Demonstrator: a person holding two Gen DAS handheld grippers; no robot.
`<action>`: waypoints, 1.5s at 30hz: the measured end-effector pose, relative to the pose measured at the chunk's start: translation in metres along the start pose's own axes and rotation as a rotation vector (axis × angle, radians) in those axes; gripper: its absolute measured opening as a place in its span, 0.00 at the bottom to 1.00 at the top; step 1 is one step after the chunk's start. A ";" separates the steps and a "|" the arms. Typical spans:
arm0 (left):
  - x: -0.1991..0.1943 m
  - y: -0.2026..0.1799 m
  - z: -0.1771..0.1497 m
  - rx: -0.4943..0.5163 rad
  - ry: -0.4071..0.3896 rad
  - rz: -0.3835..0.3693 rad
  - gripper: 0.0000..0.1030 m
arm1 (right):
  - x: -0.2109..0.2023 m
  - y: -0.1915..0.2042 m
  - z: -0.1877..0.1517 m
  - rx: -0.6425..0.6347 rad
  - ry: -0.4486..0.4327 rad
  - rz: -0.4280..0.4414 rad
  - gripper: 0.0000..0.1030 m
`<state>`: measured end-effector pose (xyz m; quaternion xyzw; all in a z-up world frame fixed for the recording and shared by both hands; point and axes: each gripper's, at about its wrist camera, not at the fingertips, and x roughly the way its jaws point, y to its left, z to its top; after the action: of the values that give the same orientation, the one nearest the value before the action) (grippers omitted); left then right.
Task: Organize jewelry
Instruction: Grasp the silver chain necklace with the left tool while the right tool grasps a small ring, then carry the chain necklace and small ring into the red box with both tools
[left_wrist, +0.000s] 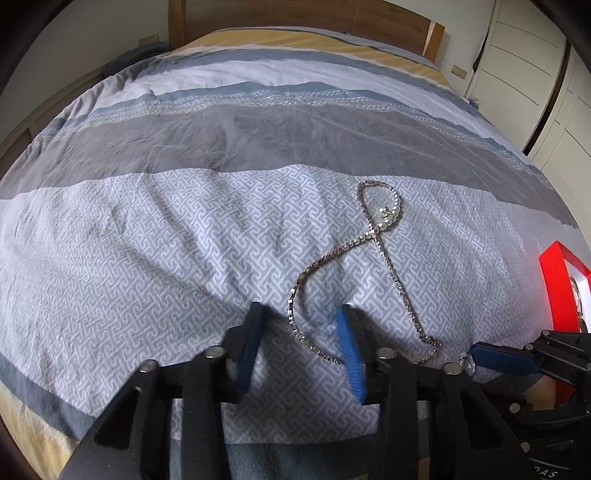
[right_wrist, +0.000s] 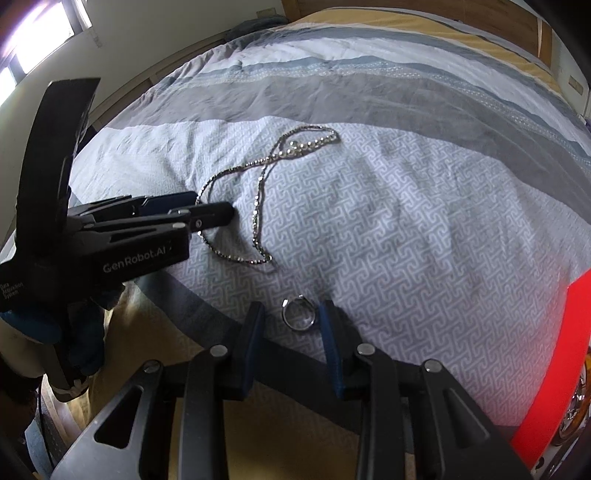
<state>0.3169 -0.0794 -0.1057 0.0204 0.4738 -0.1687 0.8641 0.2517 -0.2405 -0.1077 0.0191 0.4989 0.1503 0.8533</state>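
A silver chain necklace (left_wrist: 388, 258) with a pearl section lies looped on the patterned bedcover (left_wrist: 166, 258). My left gripper (left_wrist: 299, 315) points down at its near loop. The chain runs between the two blue pads, and neither pad touches it. In the right wrist view the left gripper (right_wrist: 212, 205) straddles the same chain (right_wrist: 255, 221). A small silver ring (right_wrist: 298, 314) rests on the cover between the fingers of my right gripper (right_wrist: 291, 314), with a gap on both sides. In the left wrist view the ring (left_wrist: 467, 363) sits at the tip of the right gripper's blue pad (left_wrist: 498, 359).
A red jewelry box (left_wrist: 557, 284) stands at the right edge of the bed, seen also as the red box (right_wrist: 546, 362) with a gold bangle (right_wrist: 576, 406) beside it. A wooden headboard (left_wrist: 295, 14) lies far ahead and white wardrobe doors (left_wrist: 524, 55) stand at the right.
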 end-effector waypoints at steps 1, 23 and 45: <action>-0.001 -0.001 0.000 0.000 -0.003 -0.001 0.23 | -0.001 0.000 0.000 -0.004 0.000 -0.006 0.23; -0.134 -0.039 0.001 0.024 -0.133 0.014 0.02 | -0.119 0.026 -0.031 0.022 -0.167 0.029 0.17; -0.281 -0.195 -0.006 0.213 -0.333 -0.117 0.02 | -0.285 -0.015 -0.129 0.119 -0.365 -0.110 0.17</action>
<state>0.1120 -0.1853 0.1475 0.0560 0.3043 -0.2686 0.9122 0.0144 -0.3482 0.0664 0.0692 0.3441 0.0675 0.9339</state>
